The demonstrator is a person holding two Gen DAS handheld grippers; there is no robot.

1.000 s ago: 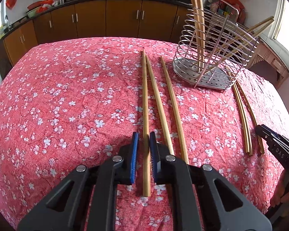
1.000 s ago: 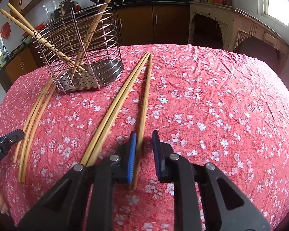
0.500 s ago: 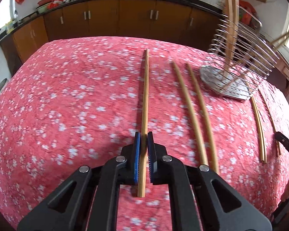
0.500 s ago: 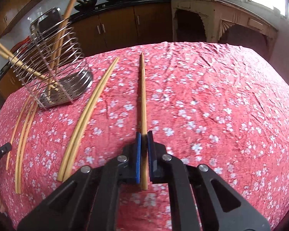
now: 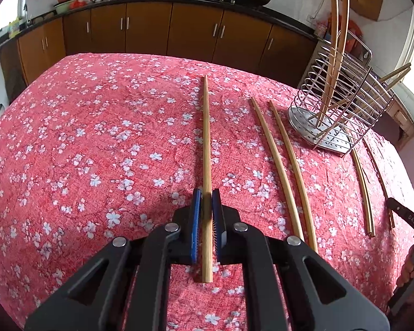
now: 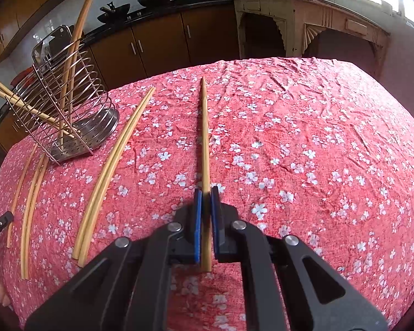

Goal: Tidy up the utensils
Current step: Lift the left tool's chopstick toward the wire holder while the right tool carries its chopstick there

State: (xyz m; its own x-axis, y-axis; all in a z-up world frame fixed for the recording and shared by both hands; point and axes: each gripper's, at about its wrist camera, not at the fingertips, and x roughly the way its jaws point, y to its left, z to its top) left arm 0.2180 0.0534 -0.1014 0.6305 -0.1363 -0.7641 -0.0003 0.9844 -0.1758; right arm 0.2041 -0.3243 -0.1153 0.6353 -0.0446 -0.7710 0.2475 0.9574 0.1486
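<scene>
on the red flowered tabletop (image 5: 102,138), at the right side of the left wrist view, stands a wire utensil rack (image 5: 342,104) with a perforated steel base. two long bamboo chopsticks stand in it and curve up out of the top of the picture, so their upper ends are cut off; two more lean out toward the right through the wires. in the right wrist view the same wire utensil rack (image 6: 69,110) sits at the left, with tall chopsticks rising out of frame and two poking out past the left edge.

going left to right in the left wrist view: the left hand-held gripper (image 5: 206,209) is clenched on a single chopstick (image 5: 206,143), its blue pads pressing both sides near the thicker end, which sticks out behind the pads. the stick is pale, straight bamboo, tapering toward its far tip. just right of it lies a loose pair of chopsticks (image 5: 284,165) flat on the cloth, then another pair (image 5: 364,187) beyond the rack, partly hidden behind its base. at the far right edge only a dark sliver of the other tool and some fingertips show.

in the right wrist view, the right hand-held gripper (image 6: 206,209) is grasping another chopstick (image 6: 204,138) the same way, near its thick end. whether either held stick touches the cloth cannot be told.
</scene>
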